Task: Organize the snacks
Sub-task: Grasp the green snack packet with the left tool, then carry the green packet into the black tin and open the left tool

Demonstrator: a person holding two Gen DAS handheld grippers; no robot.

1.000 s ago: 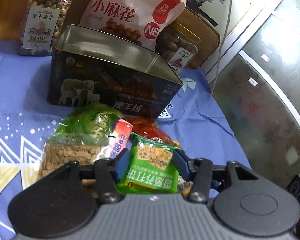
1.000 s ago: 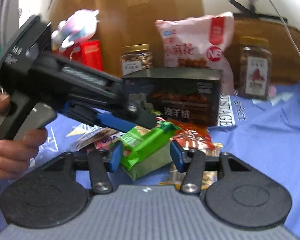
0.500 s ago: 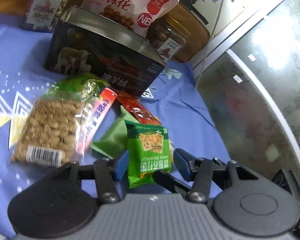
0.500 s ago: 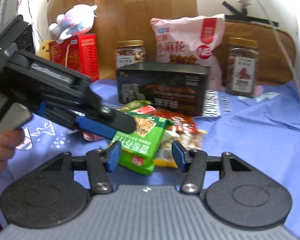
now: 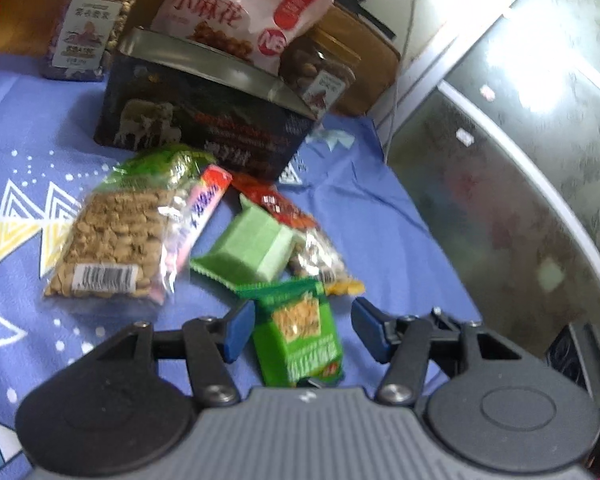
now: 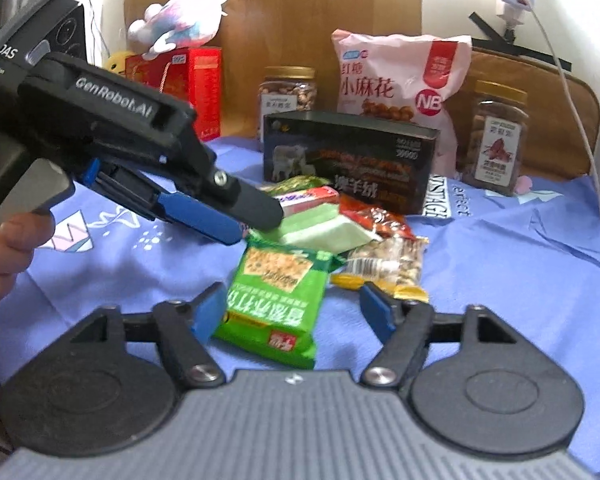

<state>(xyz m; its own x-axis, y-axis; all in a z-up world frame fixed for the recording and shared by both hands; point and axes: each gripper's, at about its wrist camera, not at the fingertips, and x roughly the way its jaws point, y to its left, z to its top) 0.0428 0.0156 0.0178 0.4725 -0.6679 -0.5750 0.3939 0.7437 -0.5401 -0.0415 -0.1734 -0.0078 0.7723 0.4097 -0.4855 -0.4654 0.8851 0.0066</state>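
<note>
Dark tin [image 6: 350,162] w/ open top = landmark, at back of blue-clothed worktop [image 6: 520,248]. Snack pile just in front; green cracker pack [image 6: 276,292] nearest cam. Both hand-held grippers, left [image 5: 302,330] & right [image 6: 292,312], straddle it, jaws opening, pads off, nothing held. Risk: re-grab pinches only wrapper edge, pack slips.

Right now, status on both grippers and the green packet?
Left gripper and right gripper both opening, pads clear. Green cracker packet lies on blue cloth between jaws. Tin open, unobstructed.

Glossy plastic cracker packet [image 6: 274,298]; matt cloth [image 6: 500,264].
</note>
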